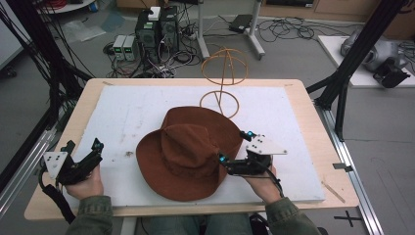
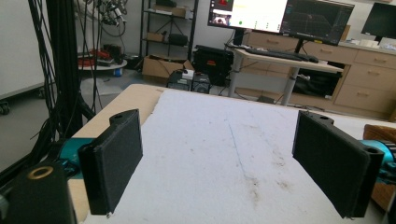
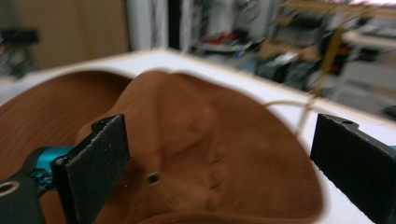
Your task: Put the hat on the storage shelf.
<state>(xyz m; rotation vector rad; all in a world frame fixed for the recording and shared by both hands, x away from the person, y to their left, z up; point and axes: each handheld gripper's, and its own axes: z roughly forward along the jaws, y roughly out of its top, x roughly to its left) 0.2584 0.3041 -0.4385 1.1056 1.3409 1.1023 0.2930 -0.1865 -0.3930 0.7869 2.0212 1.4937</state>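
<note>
A brown felt hat [image 1: 188, 152] lies brim-down in the middle of the white board [image 1: 147, 110]. My right gripper [image 1: 236, 146] is open at the hat's right brim, its jaws spread on either side of the crown [image 3: 201, 140]. A wooden wire hat stand [image 1: 222, 78] rises at the far edge of the board, behind the hat. My left gripper [image 1: 83, 149] is open near the board's left front corner, apart from the hat. Its jaws frame bare white board [image 2: 219, 154], with a bit of the hat's brim [image 2: 380, 133] at the right edge.
The board rests on a light wooden table [image 1: 303, 98]. Black frame posts stand at both sides of the table. Computers and cables sit on the floor beyond its far edge. A desk with monitors [image 2: 280, 16] stands farther back.
</note>
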